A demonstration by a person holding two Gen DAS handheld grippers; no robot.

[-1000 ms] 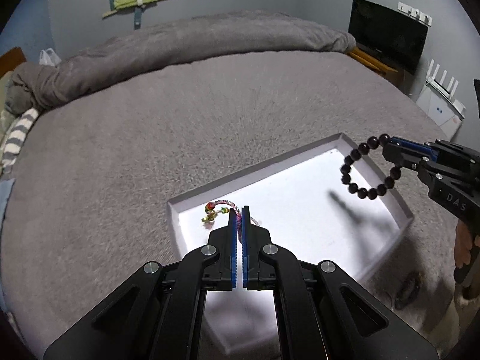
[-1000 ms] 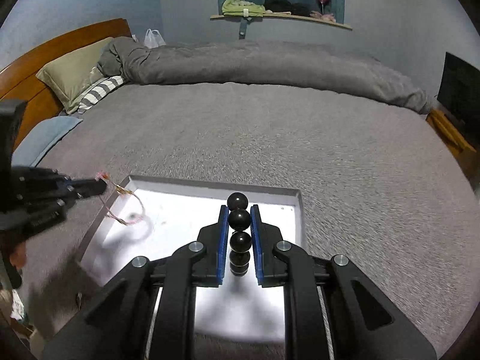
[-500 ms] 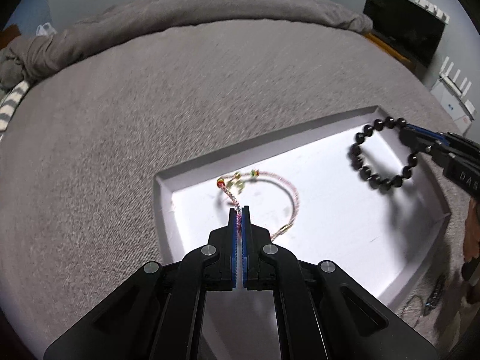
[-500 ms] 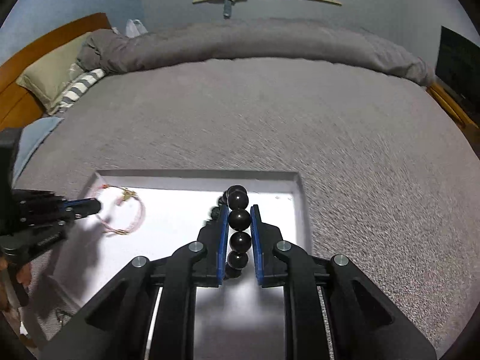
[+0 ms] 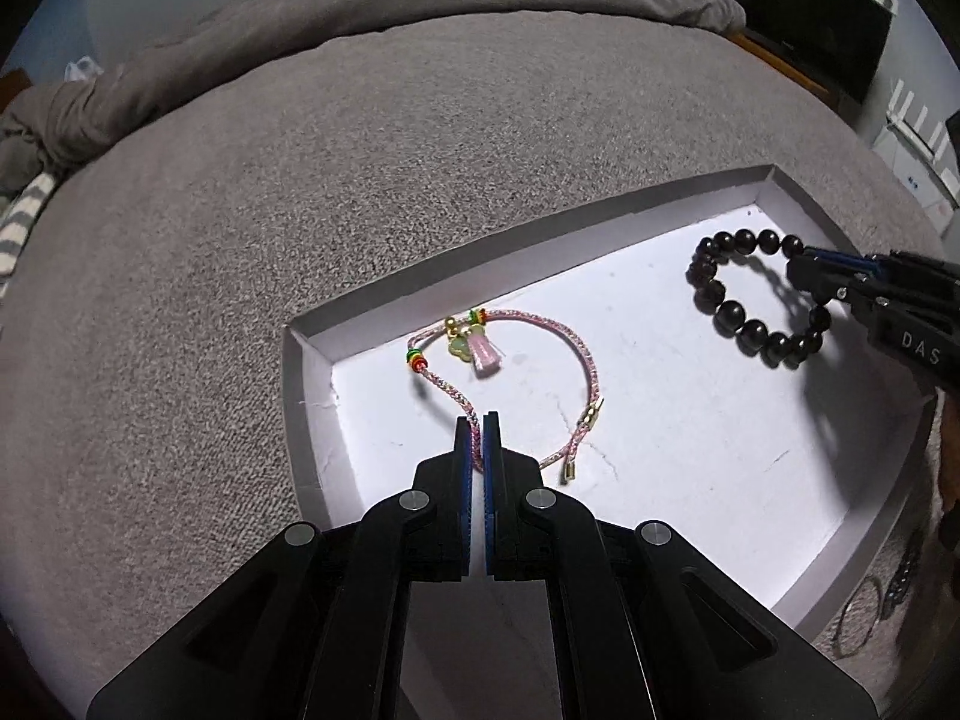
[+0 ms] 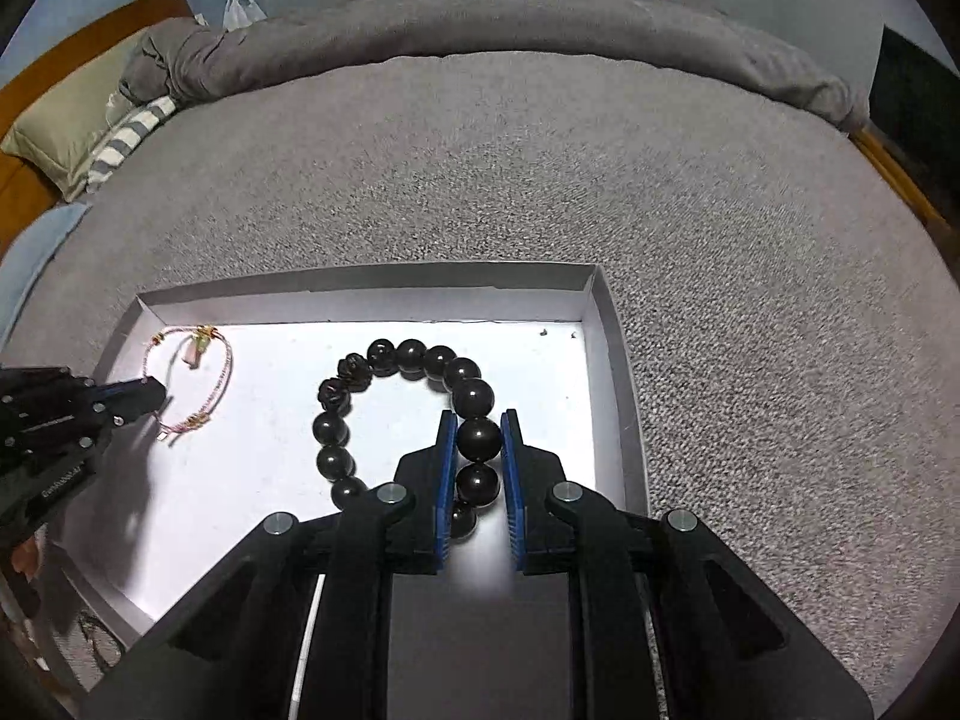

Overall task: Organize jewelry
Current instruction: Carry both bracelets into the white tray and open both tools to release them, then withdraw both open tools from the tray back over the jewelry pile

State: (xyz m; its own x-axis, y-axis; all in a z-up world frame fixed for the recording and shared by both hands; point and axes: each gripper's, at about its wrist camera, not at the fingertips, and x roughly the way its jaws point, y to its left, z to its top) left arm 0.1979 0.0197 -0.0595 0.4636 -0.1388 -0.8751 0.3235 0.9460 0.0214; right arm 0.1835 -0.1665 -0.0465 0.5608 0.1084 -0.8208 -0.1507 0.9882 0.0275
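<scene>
While both bracelets lie in the white tray (image 5: pixel 312 420) on the bed (image 5: pixel 360 150), the left tool (image 5: pixel 477 426) pinches the pink cord bracelet (image 5: pixel 585 354) at 9 o'clock and the right tool (image 6: pixel 477 420) clamps the dark bead bracelet (image 6: pixel 414 354) at 3 o'clock. If either tool lifts before it opens, I think the piece can drag out or snag on the rim.

pink cord bracelet (image 5: pixel 543 372): a short stretch is hiding between the left gripper (image 5: pixel 477 420) fingers.
dark bead bracelet (image 6: pixel 408 414): its near beads are disappearing behind the right gripper (image 6: pixel 478 420).
tray (image 5: pixel 600 222): its near edge is lying hidden under both grippers.
</scene>
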